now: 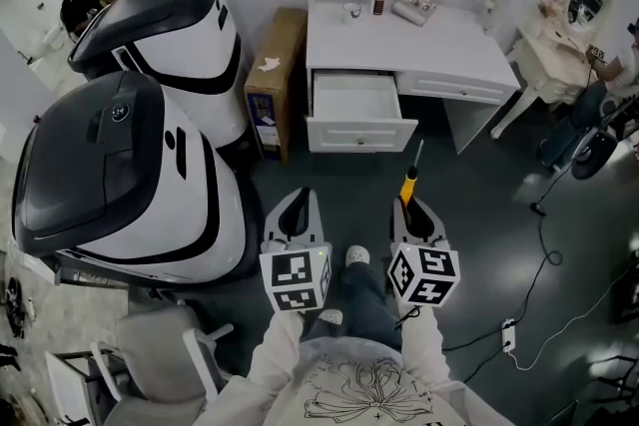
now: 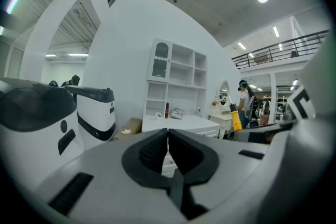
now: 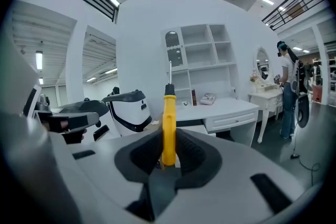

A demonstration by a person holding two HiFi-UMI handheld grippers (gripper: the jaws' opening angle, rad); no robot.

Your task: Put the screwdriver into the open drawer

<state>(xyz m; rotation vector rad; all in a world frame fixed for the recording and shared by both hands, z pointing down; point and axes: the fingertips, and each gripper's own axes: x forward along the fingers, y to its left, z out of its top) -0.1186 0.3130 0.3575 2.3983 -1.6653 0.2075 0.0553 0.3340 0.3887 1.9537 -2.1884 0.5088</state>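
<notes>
My right gripper [image 1: 413, 205] is shut on a screwdriver [image 1: 410, 177] with a yellow handle and a thin metal shaft that points ahead toward the desk. In the right gripper view the yellow handle [image 3: 168, 131] stands upright between the dark pads [image 3: 188, 153], its shaft reaching up past the shelves. The white desk [image 1: 404, 43] has its left drawer [image 1: 356, 109] pulled open, and the inside looks bare. The drawer lies about a step ahead of the screwdriver tip. My left gripper [image 1: 296, 211] is shut with nothing in it; its pads [image 2: 157, 148] meet in the left gripper view.
Two large white and black machines [image 1: 130, 155] fill the left side. A cardboard box [image 1: 274, 80] stands between them and the desk. A white chair [image 1: 130, 364] is at my lower left. Cables and a power strip [image 1: 507, 334] lie on the dark floor to the right. A person [image 3: 289, 86] stands by a dressing table.
</notes>
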